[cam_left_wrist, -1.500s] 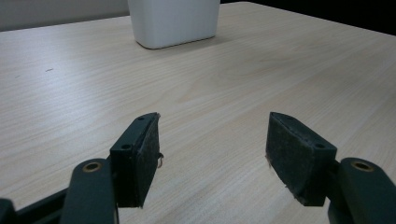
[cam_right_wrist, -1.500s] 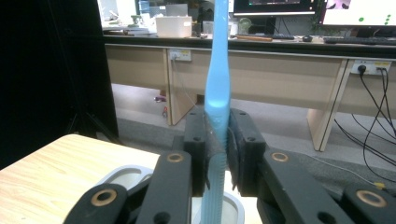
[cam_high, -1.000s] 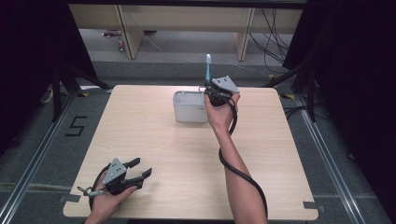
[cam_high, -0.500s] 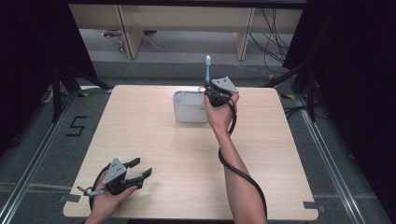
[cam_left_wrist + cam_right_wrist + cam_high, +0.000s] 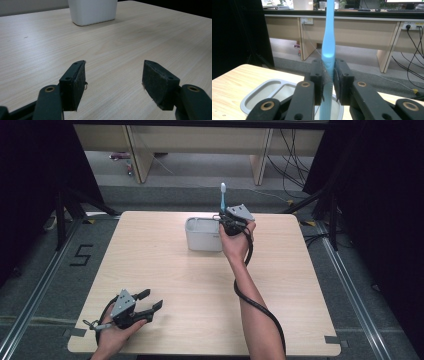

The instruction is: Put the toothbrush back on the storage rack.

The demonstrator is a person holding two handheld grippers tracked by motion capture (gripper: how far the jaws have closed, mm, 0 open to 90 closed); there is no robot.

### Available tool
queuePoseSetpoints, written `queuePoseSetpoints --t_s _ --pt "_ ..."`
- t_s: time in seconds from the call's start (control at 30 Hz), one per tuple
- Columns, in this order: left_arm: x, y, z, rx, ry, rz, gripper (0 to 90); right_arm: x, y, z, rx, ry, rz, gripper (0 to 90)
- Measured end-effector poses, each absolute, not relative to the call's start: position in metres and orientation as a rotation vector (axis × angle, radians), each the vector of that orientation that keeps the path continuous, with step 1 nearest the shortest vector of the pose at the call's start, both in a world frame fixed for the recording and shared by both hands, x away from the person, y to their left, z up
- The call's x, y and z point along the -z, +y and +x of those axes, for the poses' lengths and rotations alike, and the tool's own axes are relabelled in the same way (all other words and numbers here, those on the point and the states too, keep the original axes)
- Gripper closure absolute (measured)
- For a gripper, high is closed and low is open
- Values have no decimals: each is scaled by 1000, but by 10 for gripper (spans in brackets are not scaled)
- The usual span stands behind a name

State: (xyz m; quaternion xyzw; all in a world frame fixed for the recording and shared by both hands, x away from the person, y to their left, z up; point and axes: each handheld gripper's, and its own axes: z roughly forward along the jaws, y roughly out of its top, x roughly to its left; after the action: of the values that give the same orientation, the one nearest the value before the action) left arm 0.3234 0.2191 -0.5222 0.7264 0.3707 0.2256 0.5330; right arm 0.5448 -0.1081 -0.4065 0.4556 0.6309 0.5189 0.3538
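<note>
My right gripper (image 5: 223, 222) is shut on a light blue toothbrush (image 5: 223, 196), which stands upright with its white head at the top. In the right gripper view the pads (image 5: 318, 80) pinch the toothbrush (image 5: 328, 45) at its handle, right over the right end of a white divided holder (image 5: 257, 96). That holder (image 5: 201, 236) sits at the far middle of the table. My left gripper (image 5: 151, 305) rests near the front left corner of the table, open, with bare wood between its pads (image 5: 76, 83). The holder (image 5: 92, 11) shows far ahead of the left gripper.
The light wooden table (image 5: 165, 270) has black curtains on both sides. Desks and cables stand on the floor beyond the far edge. A black cable (image 5: 255, 302) trails along the person's right forearm.
</note>
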Motion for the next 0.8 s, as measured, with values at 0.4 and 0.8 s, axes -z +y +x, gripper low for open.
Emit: queuePoseSetpoints --t_s 0.4,0.8 --pt "522 219 324 -535 883 1732 350 414 -106 545 -1328 1652 1191 791" --pt "523 218 324 -534 878 1724 351 421 -108 544 -1302 1688 1195 790"
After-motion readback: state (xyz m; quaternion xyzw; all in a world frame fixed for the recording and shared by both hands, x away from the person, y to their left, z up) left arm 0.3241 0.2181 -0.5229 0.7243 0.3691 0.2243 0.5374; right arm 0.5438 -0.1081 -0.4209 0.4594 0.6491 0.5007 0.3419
